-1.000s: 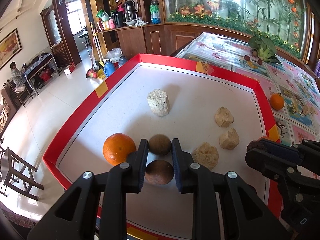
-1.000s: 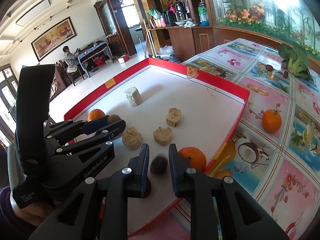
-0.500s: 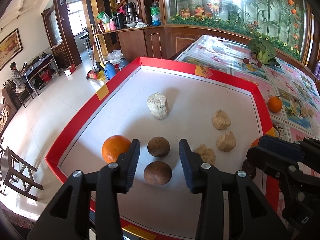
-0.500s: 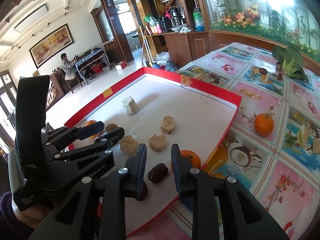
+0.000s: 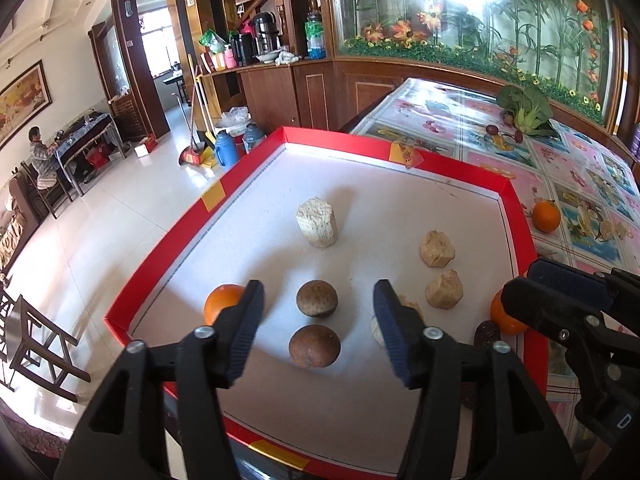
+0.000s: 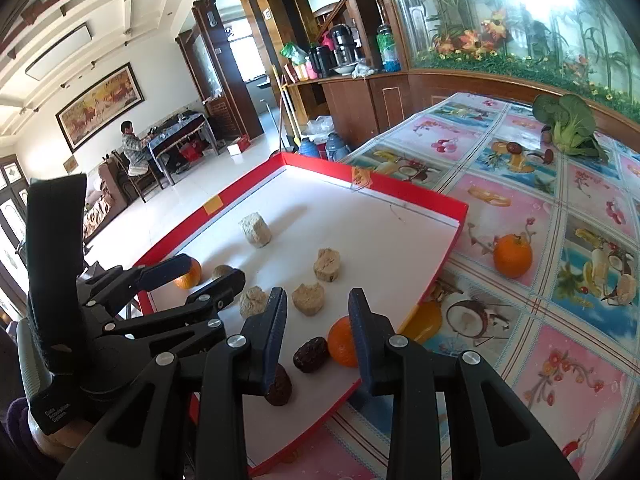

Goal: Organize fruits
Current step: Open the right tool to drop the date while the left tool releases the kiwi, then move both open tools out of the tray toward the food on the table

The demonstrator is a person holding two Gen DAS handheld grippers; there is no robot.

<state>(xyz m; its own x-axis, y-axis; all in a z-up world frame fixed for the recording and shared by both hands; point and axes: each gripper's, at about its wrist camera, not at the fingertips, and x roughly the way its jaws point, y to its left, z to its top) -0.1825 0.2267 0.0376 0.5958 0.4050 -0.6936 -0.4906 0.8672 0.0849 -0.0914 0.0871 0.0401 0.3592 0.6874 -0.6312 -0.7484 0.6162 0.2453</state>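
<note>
1. Left wrist view: left tongs (image 5: 318,332) opening, empty; near brown fruit (image 5: 315,346) lies free between the jaws, second brown fruit (image 5: 317,299) just beyond, on the red-rimmed tray (image 5: 168,240). Risk: round fruit may roll if nudged; no legible writing
2. Right wrist view: right tongs (image 6: 318,330) opening, empty; dark date (image 6: 311,354) between the jaws, orange (image 6: 342,342) touching it. Risk: right jaw could knock the orange; left tool's lettering unreadable

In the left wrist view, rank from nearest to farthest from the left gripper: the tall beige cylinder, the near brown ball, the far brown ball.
From the left gripper, jaws opening, nothing held:
1. Near brown ball, between the fingers.
2. Far brown ball, just beyond it.
3. Tall beige cylinder, upright mid-tray.
</note>
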